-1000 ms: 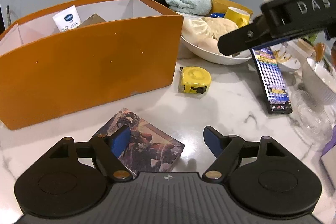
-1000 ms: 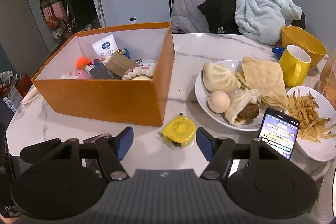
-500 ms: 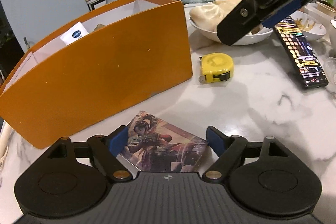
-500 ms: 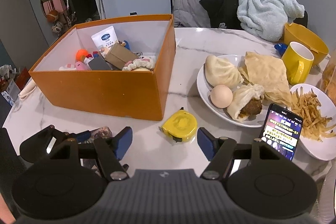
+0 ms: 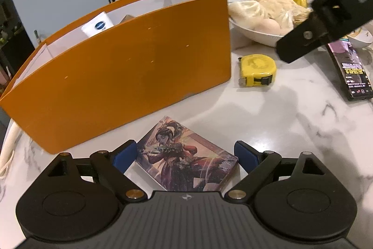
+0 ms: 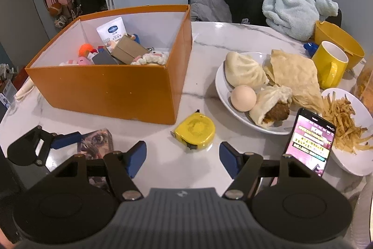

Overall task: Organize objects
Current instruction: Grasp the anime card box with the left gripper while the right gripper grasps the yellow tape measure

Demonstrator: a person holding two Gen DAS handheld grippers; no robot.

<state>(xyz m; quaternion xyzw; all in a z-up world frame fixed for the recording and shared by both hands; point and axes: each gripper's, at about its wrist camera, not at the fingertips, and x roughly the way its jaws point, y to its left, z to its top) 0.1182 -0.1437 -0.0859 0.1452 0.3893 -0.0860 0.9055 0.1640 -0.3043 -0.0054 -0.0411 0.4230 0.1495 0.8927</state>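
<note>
A small illustrated card box point(image 5: 184, 155) lies flat on the marble table in front of the orange box point(image 5: 121, 69). My left gripper point(image 5: 185, 156) is open, its blue fingers on either side of the card box. In the right wrist view the card box point(image 6: 96, 144) shows at the left with the left gripper's finger point(image 6: 65, 139) beside it. My right gripper point(image 6: 183, 159) is open and empty, just short of a yellow tape measure point(image 6: 195, 131). The orange box point(image 6: 112, 90) holds a white tube, a brown carton and small toys.
A white plate point(image 6: 223, 95) with buns, an egg and flatbread stands at the right. A lit phone point(image 6: 310, 139) leans by a plate of fries point(image 6: 349, 130). A yellow mug point(image 6: 328, 64) and a yellow bowl point(image 6: 338, 39) stand behind. A chair with clothes is beyond the table.
My left gripper has moved forward so that the card box now lies between its open fingers. My right gripper has dropped a little toward the tape measure.
</note>
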